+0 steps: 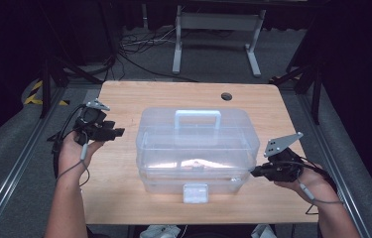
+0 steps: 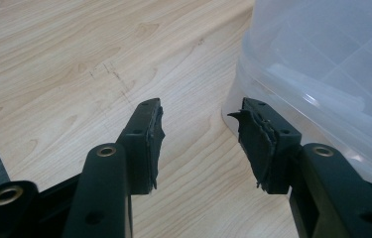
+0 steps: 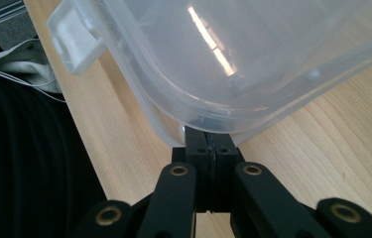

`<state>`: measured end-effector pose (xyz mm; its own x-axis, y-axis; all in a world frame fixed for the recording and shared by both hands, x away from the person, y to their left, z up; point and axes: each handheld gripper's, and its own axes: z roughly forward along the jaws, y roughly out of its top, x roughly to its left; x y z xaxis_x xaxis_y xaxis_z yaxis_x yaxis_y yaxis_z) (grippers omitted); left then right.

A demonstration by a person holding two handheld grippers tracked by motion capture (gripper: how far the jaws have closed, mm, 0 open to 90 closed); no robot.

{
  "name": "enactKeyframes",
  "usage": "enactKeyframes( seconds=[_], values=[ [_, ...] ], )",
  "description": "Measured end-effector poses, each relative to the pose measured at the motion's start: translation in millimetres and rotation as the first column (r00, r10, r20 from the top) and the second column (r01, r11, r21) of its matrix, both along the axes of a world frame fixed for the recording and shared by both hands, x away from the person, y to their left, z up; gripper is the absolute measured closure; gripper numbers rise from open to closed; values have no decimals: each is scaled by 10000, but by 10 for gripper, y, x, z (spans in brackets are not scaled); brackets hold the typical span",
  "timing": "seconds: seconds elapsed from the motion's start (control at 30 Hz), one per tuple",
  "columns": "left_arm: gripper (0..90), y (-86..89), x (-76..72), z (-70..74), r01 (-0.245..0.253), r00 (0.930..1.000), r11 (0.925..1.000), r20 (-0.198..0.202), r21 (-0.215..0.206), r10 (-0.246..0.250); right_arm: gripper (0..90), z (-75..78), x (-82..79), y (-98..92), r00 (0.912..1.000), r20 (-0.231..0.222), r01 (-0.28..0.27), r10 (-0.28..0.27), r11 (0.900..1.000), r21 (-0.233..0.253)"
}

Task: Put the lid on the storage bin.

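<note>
While both grippers flank the clear box point(image 1: 196, 148) on the surface point(image 1: 119, 99)
Left gripper point(image 2: 201, 144) fingers gape, empty — box just beside; right gripper point(image 3: 212, 148) fingers pressed together — tips at the box's lower corner.

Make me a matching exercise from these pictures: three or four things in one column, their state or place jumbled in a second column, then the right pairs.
Things:
1. left gripper
2. right gripper
3. latch
4. handle

States or places:
A. jaws shut, tips at the clear box's lower corner
B. on the box lid's top
C. jaws open, beside the box
D. on the box's front, facing the person

Pairs: 1-C, 2-A, 3-D, 4-B
</note>
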<state>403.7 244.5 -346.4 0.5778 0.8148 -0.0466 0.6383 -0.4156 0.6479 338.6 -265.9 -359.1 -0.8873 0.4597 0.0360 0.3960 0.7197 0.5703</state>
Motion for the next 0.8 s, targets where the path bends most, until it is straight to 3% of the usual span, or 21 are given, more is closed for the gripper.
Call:
enactKeyframes(
  seconds=[0.8],
  values=[
    [517,-20,25,-17,57,9999,9999,-90,85,-56,900,-81,2,44,9994,-332,-128,108,9981,-602]
  ],
)
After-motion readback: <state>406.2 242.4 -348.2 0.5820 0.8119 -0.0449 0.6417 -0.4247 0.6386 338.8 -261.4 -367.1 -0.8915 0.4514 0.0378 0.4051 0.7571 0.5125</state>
